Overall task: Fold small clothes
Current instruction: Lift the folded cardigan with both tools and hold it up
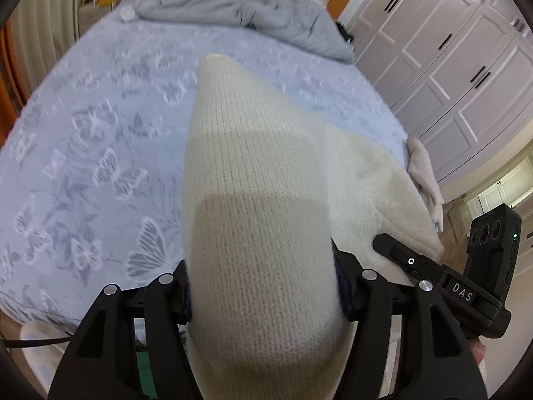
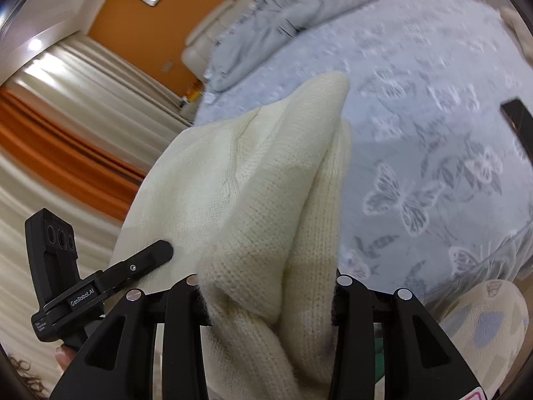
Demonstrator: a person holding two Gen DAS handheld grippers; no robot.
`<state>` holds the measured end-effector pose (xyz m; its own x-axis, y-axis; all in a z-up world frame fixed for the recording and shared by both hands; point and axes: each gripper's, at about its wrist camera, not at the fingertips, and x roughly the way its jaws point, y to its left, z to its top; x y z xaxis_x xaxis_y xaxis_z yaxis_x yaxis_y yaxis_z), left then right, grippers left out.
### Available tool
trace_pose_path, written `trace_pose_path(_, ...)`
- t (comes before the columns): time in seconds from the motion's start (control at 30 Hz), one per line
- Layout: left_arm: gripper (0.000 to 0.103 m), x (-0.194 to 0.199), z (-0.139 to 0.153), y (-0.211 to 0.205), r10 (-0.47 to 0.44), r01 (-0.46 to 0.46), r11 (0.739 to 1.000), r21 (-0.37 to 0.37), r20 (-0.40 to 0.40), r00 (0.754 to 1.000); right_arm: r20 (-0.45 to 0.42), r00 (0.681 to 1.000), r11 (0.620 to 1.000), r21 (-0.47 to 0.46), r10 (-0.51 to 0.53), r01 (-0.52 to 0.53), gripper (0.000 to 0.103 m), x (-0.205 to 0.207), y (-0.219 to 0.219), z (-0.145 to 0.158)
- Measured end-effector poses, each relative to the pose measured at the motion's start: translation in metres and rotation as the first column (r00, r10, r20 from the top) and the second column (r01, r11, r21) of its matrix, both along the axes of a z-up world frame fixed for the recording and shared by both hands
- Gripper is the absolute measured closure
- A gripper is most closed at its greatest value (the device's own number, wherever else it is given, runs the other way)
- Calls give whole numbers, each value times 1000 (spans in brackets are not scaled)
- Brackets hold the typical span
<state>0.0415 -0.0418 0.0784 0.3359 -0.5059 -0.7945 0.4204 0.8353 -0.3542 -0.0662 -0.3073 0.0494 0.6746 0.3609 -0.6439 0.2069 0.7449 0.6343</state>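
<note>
A cream knit garment [image 1: 260,220] is gripped by left tool [image 1: 263,296] and right tool [image 2: 269,303], raised above the bed [image 1: 100,140]; folding is judged barely begun.

The cream sweater [image 1: 260,233] drapes over the left claw [image 1: 263,286], hiding its tips and pads; the knit runs off the picture at 6 o'clock. It likewise buries the tips of the right claw [image 2: 269,296] in the right wrist view. The butterfly bedspread [image 1: 100,140] is smeared with blur. A beige garment [image 1: 426,173] at 3 o'clock is too small to identify.
</note>
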Motion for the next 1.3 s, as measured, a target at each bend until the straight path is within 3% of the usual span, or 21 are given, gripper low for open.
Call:
trace_pose_path(0.33,43,-24,71,35,19,-11,999,-48,159,987,166,986,997,-77,34,-22,66,-18,38,76)
trace_pose_path(0.63,43,-36,123,61,51,-28,996,-83,299,953,287,955,988,-151,80,-37,66,-20,67,130)
trace_pose_path(1.3,43,-23,178,111,115,-45,987,-156,476,872,438,884,962,-271,161,-41,65,10,123,198)
